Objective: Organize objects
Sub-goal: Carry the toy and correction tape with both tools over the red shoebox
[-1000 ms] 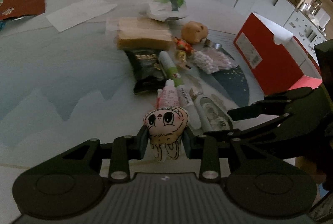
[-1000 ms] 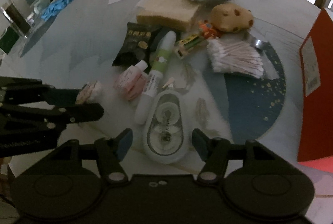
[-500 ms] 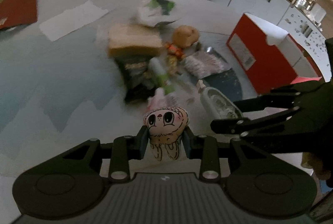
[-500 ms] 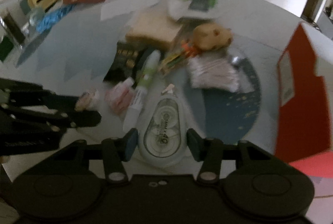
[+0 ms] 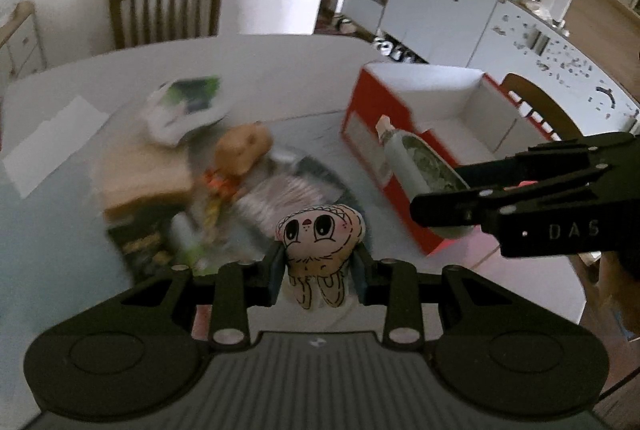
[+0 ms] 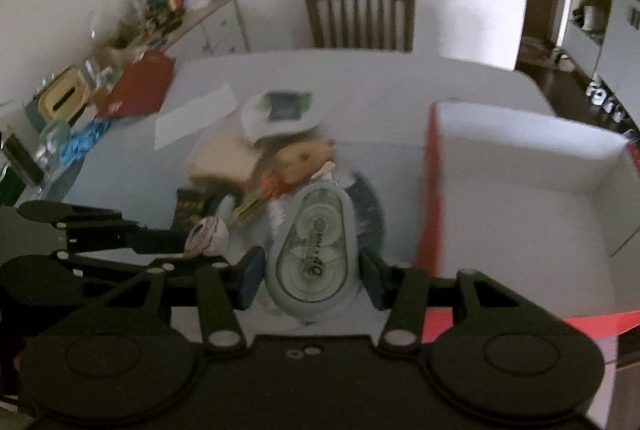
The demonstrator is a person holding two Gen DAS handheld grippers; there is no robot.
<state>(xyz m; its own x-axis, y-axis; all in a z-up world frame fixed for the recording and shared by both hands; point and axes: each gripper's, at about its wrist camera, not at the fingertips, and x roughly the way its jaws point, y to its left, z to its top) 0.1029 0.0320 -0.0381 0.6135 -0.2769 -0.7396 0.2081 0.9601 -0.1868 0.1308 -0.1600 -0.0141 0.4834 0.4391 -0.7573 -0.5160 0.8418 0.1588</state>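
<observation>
both grippers have come up off the table since a second ago, each with its load; the left gripper (image 5: pixel 319 272) is closed on the plush toy (image 5: pixel 320 250), its pads pressing the toy's sides, face up and forward between the fingers; the right gripper (image 6: pixel 310 276) is closed on the tape dispenser (image 6: pixel 314 250), which a second ago lay flat on the table between spread fingers and half a second ago was just being pinched; now it rides lifted, its rounded body filling the gap and its nose pointing ahead past the fingertips.

the views have tilted up too; the clutter (image 5: pixel 224 190) that filled the frame now sits lower and further ahead of the fingers, and the red box (image 6: pixel 520 190) shows its open white interior ahead and to the right of the right fingers; in the left view the dispenser hangs in front of the box's near wall, though blur makes it hard to say whether it is over the rim yet.

this reads as both picks done and the carry begun; the box looks like the likely place for both things, and neither is inside it yet; the remaining pile beyond the fingers is still to be sorted.
</observation>
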